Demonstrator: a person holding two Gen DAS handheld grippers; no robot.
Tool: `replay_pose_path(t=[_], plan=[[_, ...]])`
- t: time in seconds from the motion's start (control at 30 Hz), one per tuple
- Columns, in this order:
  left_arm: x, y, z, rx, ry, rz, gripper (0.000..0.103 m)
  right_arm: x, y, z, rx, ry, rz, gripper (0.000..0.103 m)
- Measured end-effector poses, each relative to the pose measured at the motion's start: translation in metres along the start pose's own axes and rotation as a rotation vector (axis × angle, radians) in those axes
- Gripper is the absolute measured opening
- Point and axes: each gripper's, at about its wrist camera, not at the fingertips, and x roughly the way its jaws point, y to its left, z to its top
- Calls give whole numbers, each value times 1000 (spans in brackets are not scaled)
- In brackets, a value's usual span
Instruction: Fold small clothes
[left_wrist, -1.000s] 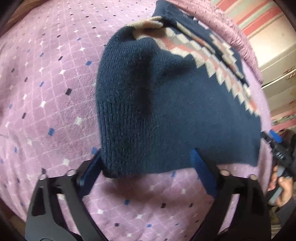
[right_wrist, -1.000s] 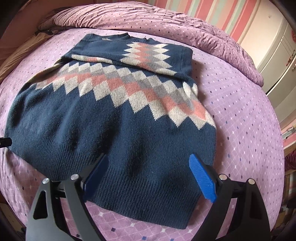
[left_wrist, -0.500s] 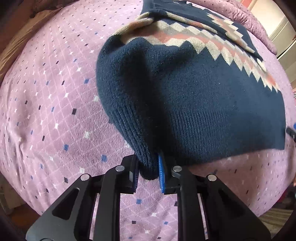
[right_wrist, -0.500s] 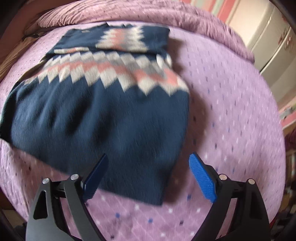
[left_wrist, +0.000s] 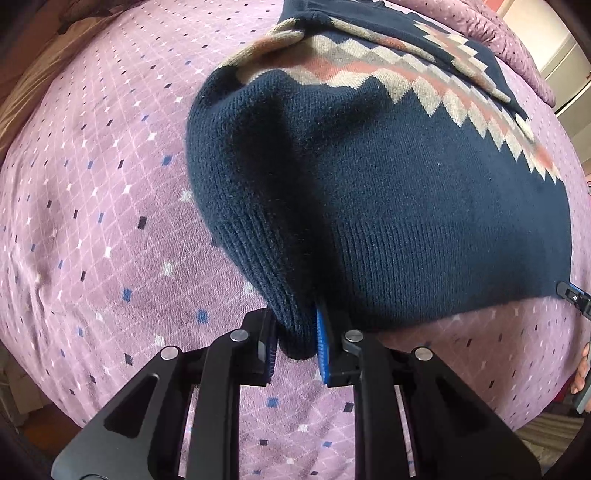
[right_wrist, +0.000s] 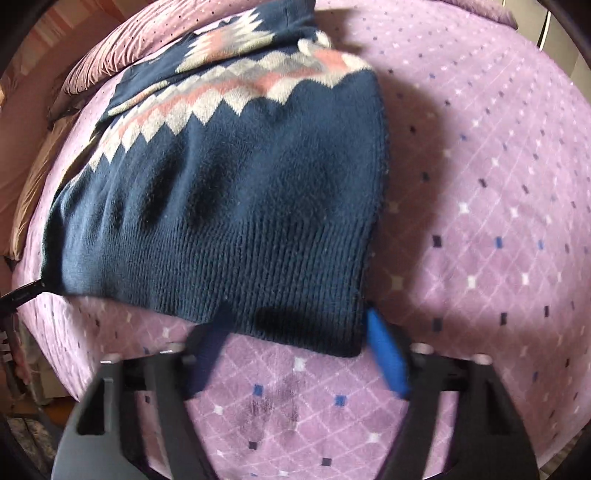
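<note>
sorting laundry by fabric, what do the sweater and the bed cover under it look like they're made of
Sweater: knitted yarn, likely wool or acrylic, matte and slightly fuzzy; knit rows and a ribbed hem show, with a zigzag band knitted in beige, pink and grey. Bed cover: soft plush or fleece-like fabric, short nap with a faint sheen, printed with a diamond grid; the fibre cannot be told.

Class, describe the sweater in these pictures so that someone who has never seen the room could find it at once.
Start from the lilac blanket with its grid of little diamonds. On it lies the one garment, a navy knitted sweater. A zigzag band of pink, grey and cream diamonds across the chest sets it apart, and the left gripper pinches one corner of its ribbed hem.
</note>
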Motion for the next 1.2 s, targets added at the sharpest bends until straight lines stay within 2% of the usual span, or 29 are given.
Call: replay_pose_path(t=[0.1, 0.13, 0.2, 0.27, 0.4, 0.6, 0.73, 0.93, 1.1, 1.2], plan=[[3, -4, 1, 1, 2, 4, 16, 3, 0, 2, 8, 8, 8, 60], [4, -5, 1, 0, 2, 3, 16, 3, -1, 3, 17, 9, 13, 56], [6, -6, 1, -4, -1, -2, 16, 2, -3, 4, 33, 11, 28, 41], [7, -7, 1, 2, -5, -1, 16, 2, -6, 4, 39, 18, 27, 35], [9, -7, 1, 2, -5, -8, 17, -1, -1, 5, -12, 12, -24, 15], [14, -4, 1, -10, 6, -32, 23, 0, 12, 5, -133, 33, -108, 11], [14, -3, 2, -11, 10, -43, 23, 3, 20, 6, -180, 36, -147, 11], [5, 0, 2, 0, -7, -59, 17, -7, 24, 11, -161, 27, -114, 10], [-7, 7, 3, -4, -37, -94, 15, -1, 25, 16, -202, 46, -123, 8], [-23, -4, 5, 63, -74, -46, 14, -8, 33, 21, -235, 35, -115, 8]])
